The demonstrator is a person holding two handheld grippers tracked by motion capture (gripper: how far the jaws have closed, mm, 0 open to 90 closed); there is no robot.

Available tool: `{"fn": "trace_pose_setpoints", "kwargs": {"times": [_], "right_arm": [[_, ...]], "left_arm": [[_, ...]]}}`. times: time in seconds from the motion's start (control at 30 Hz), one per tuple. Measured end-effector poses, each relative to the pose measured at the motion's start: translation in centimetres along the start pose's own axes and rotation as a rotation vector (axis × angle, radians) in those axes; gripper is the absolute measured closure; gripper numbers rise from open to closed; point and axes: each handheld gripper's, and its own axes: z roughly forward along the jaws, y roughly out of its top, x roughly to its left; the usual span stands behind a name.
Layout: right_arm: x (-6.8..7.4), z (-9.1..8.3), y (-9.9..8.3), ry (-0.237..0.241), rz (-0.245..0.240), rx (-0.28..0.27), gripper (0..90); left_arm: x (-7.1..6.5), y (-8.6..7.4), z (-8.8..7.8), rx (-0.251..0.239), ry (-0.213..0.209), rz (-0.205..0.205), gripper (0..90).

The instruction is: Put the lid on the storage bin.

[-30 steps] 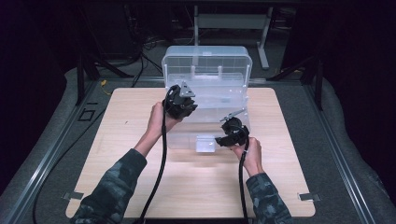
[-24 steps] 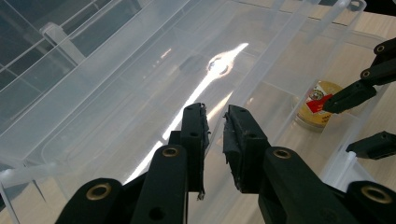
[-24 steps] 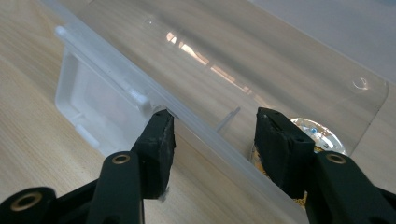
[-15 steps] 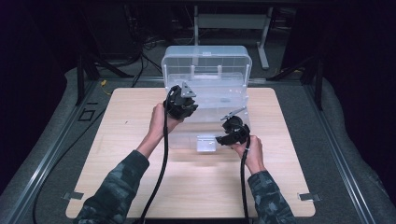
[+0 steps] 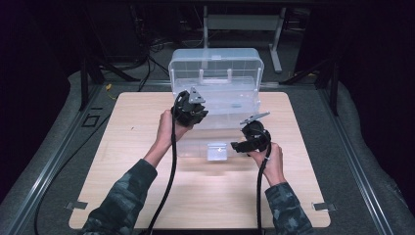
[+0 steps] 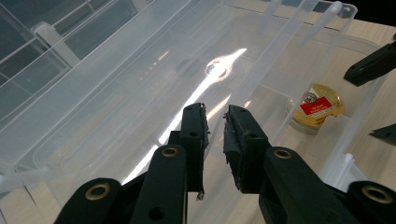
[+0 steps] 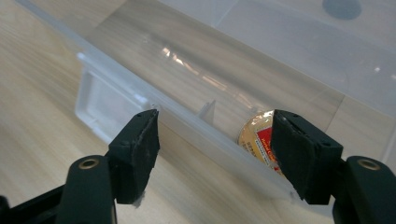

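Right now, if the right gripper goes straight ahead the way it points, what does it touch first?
Probably the front wall of the clear plastic box, which crosses between the open jaws of the right gripper. The round gold tin with red label lies just behind that wall.

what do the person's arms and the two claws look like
Both sleeves are dark camouflage. Each claw, left claw and right claw, is black, with a grey three-cornered plate on top and a trailing black cable. The jaws are blocky black bars with brass-coloured rivets.

One clear plastic organizer box [image 5: 215, 83] stands on one wooden table [image 5: 122, 147]; inside the box lies one round gold tin [image 6: 317, 106]; two grippers work beside it.
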Motion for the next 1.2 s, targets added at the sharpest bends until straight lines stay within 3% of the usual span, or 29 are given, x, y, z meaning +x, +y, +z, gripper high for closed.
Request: {"fn": "trace_pose_setpoints", "kwargs": {"times": [0.27,0.43,0.57,0.6,0.63,0.9,1.0,1.2], "right_arm": [[-0.2,-3.8,0.1,0.05,0.024,-0.053,29.9],[-0.1,-6.6,1.7,0.048,-0.001,-0.108,29.7],[-0.2,-7.6,3.5,0.049,-0.017,-0.143,29.7],[-0.2,-7.7,4.1,0.021,-0.017,-0.151,29.6],[-0.4,-7.7,4.7,0.043,-0.018,-0.172,29.6],[-1.3,-5.8,8.8,0.019,-0.027,-0.188,34.3],[-1.8,-5.1,9.6,-0.007,-0.003,-0.191,42.2],[-2.2,-4.4,10.0,-0.003,0.009,-0.176,52.3]], "left_arm": [[-0.1,0.0,0.0,0.01,-0.01,-0.019,76.8],[-0.2,-0.2,-0.1,0.015,-0.019,-0.027,76.8],[-0.3,-0.3,-0.1,0.011,-0.013,-0.021,76.7],[-0.3,-0.3,-0.1,0.012,-0.016,-0.02,76.7],[-0.3,-0.3,-0.2,0.015,-0.018,-0.021,76.7],[-0.4,-0.6,-0.3,0.016,-0.03,-0.026,76.5],[-0.4,-0.7,-0.4,0.022,-0.046,-0.029,76.4],[-0.7,-1.0,-0.4,0.024,-0.056,-0.029,76.3]]}}
